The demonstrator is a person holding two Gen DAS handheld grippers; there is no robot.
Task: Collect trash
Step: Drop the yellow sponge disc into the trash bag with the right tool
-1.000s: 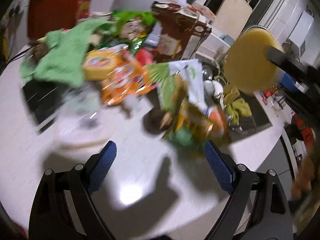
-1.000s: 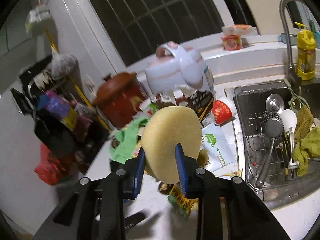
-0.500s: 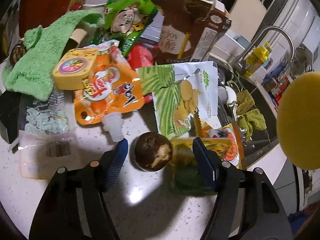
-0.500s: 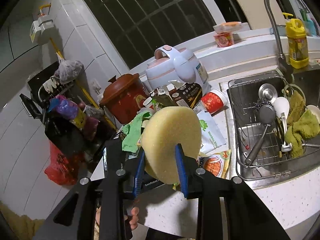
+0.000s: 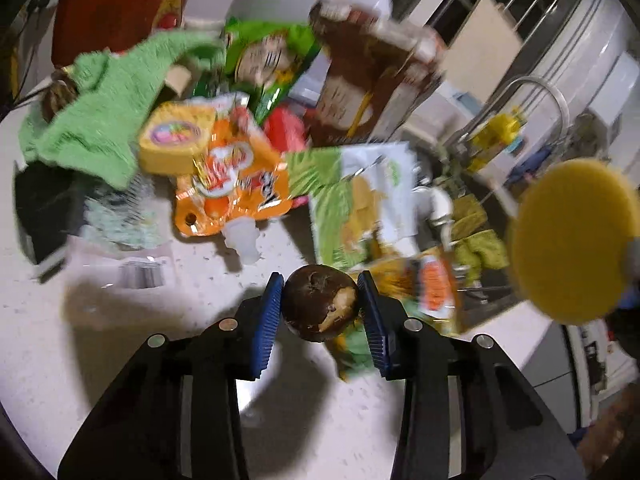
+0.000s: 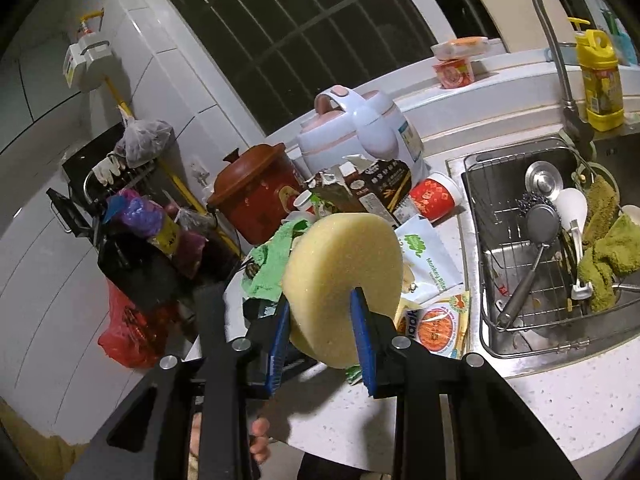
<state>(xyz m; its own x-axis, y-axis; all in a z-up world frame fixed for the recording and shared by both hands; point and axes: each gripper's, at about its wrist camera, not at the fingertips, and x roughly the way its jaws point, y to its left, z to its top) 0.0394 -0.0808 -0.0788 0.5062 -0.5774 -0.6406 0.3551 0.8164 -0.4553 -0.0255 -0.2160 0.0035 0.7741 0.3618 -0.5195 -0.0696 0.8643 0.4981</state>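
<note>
A round brown fruit husk lies on the white counter, and my left gripper is closing on it, both blue pads touching its sides. Beyond it is a heap of wrappers: an orange pouch, a green-and-white snack bag, an orange sachet, a green snack bag and a torn brown carton. My right gripper is shut on a round yellow sponge, held in the air over the counter's front. The sponge also shows at the right of the left wrist view.
A green cloth lies left of the heap. Behind stand a red clay pot, a white rice cooker and a red paper cup. The sink at right holds a rack, utensils and rags. A hand shows below.
The left jaws came together from wide open onto the brown husk as the gripper moved up to it. The right gripper kept its hold on the sponge and shifted a little.
</note>
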